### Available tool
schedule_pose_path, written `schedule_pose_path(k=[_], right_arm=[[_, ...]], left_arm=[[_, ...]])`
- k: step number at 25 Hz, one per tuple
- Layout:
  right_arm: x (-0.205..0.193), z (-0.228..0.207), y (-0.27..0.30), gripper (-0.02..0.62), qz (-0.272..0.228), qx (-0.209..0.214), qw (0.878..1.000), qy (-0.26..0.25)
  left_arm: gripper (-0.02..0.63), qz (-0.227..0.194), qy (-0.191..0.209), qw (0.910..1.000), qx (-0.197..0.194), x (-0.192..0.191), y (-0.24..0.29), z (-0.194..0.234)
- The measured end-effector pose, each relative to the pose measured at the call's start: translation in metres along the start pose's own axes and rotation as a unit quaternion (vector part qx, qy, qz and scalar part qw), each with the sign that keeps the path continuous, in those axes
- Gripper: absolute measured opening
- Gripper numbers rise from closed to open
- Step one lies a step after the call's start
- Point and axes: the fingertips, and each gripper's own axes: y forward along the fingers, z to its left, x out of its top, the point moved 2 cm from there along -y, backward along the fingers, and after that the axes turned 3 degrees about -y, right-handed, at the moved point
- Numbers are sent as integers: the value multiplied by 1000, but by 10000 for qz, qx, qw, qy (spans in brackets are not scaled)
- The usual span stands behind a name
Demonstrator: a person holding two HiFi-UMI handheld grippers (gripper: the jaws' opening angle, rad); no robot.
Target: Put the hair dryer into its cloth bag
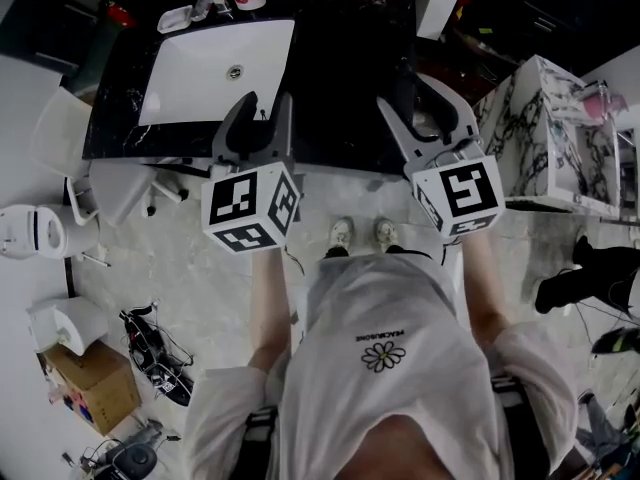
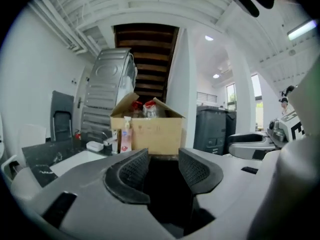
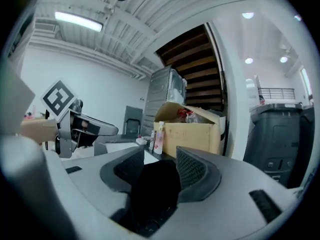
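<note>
Your grey left gripper (image 1: 266,104) and grey right gripper (image 1: 426,108) hung over the front edge of the black marble desk (image 1: 340,58), both pairs of jaws spread.

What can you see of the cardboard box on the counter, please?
The cardboard box is plain brown and upright, its top flaps open. It stands at the back of the dark counter, beyond the white sink. Clear-wrapped items with red parts poke out. A pink-labelled bottle stands before its left corner.

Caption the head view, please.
Person holds left gripper and right gripper, both open, over black counter and white sink.
</note>
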Motion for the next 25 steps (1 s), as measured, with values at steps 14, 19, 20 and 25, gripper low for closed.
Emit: schedule_pose_path(k=[14,19,20,25], right_arm=[[-5,-7,-31,12,-531,-1262,9882,691],[-18,-1,-33,12,-330,-1207,9887,824],[-20,0,-33,12,-281,-1215,9889,814],[-19,0,-35,12,-245,-1269,9890,721]], left_arm=[[21,-899,430,9931,-617,6,-3,-75],[21,-681,463,9940,-726,-7,1,-81],[21,-628,396,9943,-771,-10,2,-82],[21,-568,392,9949,-742,-13,2,-80]])
